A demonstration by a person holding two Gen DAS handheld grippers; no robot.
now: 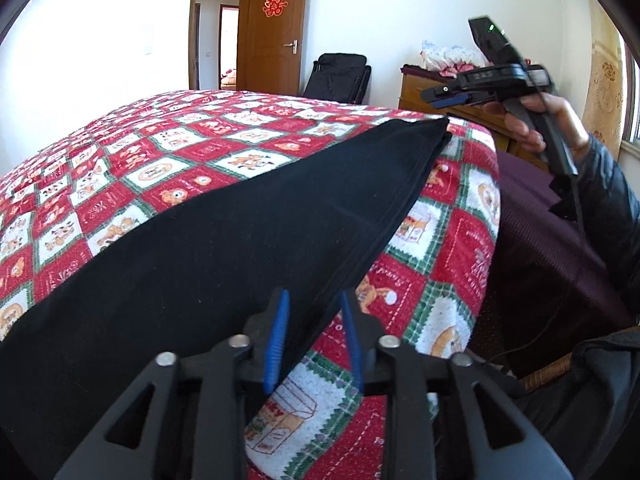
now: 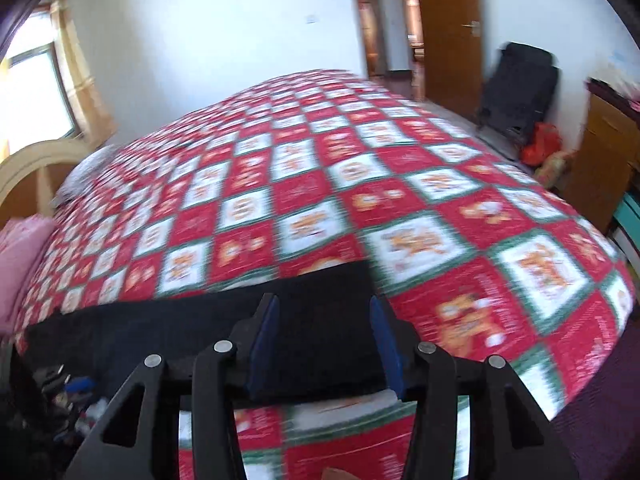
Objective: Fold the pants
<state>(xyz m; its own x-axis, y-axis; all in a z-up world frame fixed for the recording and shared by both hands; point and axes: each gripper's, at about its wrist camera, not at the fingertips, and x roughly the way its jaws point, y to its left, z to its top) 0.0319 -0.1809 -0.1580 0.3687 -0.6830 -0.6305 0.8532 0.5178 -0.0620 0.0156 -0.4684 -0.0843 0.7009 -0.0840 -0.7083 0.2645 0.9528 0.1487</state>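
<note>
Black pants lie flat and long on a red, white and green patterned bedspread. My left gripper is open, its blue pads straddling the pants' near right edge. My right gripper shows in the left wrist view, held in a hand above the pants' far corner, and looks shut there. In the blurred right wrist view the right gripper stands open over the end of the pants, holding nothing.
The bed's right edge drops to a dark purple skirt. A wooden dresser, a black folding chair and an open door stand beyond. A pink pillow lies at the bed's left.
</note>
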